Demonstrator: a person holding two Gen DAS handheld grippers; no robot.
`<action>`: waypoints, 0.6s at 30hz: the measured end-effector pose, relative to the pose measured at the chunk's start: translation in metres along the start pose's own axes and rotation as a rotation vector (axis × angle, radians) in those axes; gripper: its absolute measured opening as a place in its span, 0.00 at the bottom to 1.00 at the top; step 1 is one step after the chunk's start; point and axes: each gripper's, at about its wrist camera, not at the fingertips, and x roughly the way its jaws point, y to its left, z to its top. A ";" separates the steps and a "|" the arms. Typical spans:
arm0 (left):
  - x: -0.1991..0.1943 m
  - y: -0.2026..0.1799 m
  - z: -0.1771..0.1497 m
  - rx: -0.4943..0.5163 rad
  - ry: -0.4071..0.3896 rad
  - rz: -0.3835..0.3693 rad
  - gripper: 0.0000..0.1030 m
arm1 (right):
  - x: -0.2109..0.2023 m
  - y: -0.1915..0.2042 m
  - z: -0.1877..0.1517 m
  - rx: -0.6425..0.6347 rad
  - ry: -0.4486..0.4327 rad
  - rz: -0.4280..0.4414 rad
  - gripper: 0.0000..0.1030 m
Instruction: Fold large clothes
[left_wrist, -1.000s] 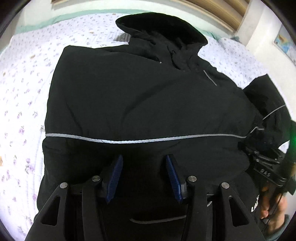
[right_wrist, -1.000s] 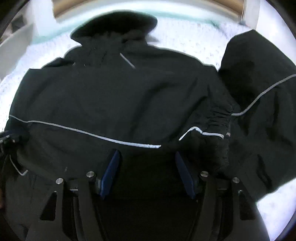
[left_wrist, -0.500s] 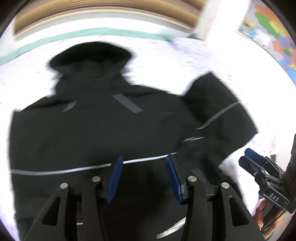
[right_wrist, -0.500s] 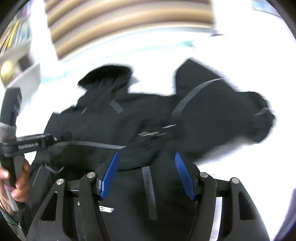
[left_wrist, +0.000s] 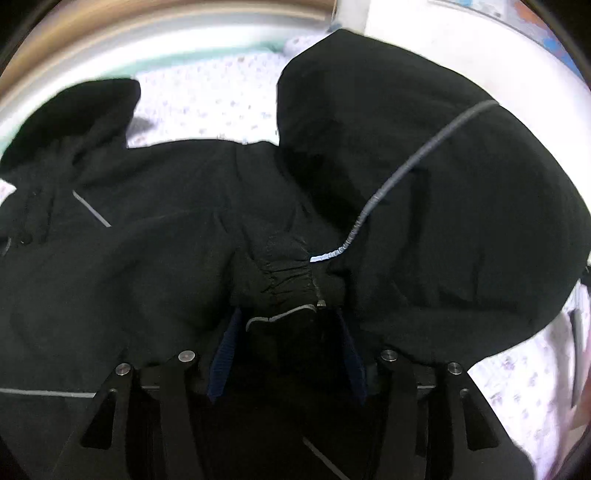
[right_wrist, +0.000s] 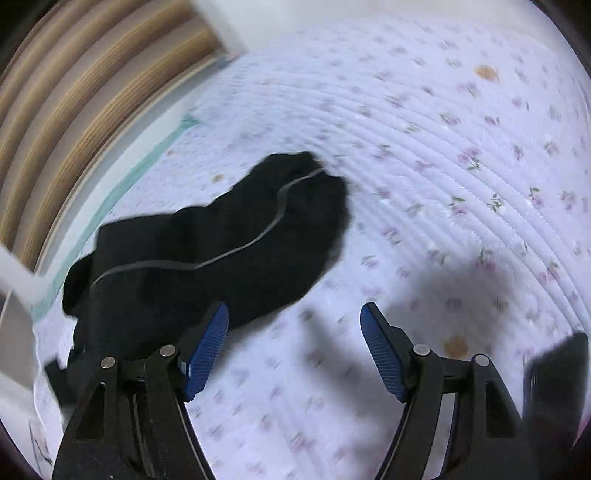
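Note:
A large black hooded jacket (left_wrist: 155, 236) with thin reflective piping lies spread on a floral bedspread (left_wrist: 207, 99). Its hood (left_wrist: 74, 110) is at the upper left and one sleeve (left_wrist: 436, 192) lies out to the right. My left gripper (left_wrist: 286, 347) is low over the jacket where sleeve meets body, its blue pads apart with bunched black fabric between them. In the right wrist view the sleeve (right_wrist: 207, 243) stretches from the left to its cuff at centre. My right gripper (right_wrist: 293, 347) is open and empty above the bedspread (right_wrist: 443, 147), just right of the sleeve.
A wooden slatted headboard (right_wrist: 74, 96) and a teal bed edge (right_wrist: 110, 206) run along the far left of the right wrist view. A dark object (right_wrist: 557, 384) shows at the lower right edge. A wall poster (left_wrist: 517, 11) is at the top right of the left wrist view.
Both grippers have swung to the right. The left one has dropped close onto the jacket at the sleeve's base. The right one has left the jacket body and is now over the bedspread beside the sleeve.

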 end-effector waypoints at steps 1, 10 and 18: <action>-0.001 0.001 -0.001 -0.006 -0.010 -0.006 0.53 | 0.008 -0.008 0.006 0.012 0.000 -0.004 0.75; -0.005 0.005 -0.008 -0.004 -0.053 -0.014 0.53 | 0.093 -0.020 0.048 0.076 0.018 0.094 0.75; -0.004 -0.003 -0.011 0.018 -0.069 0.006 0.53 | 0.072 0.013 0.051 -0.071 -0.101 0.075 0.13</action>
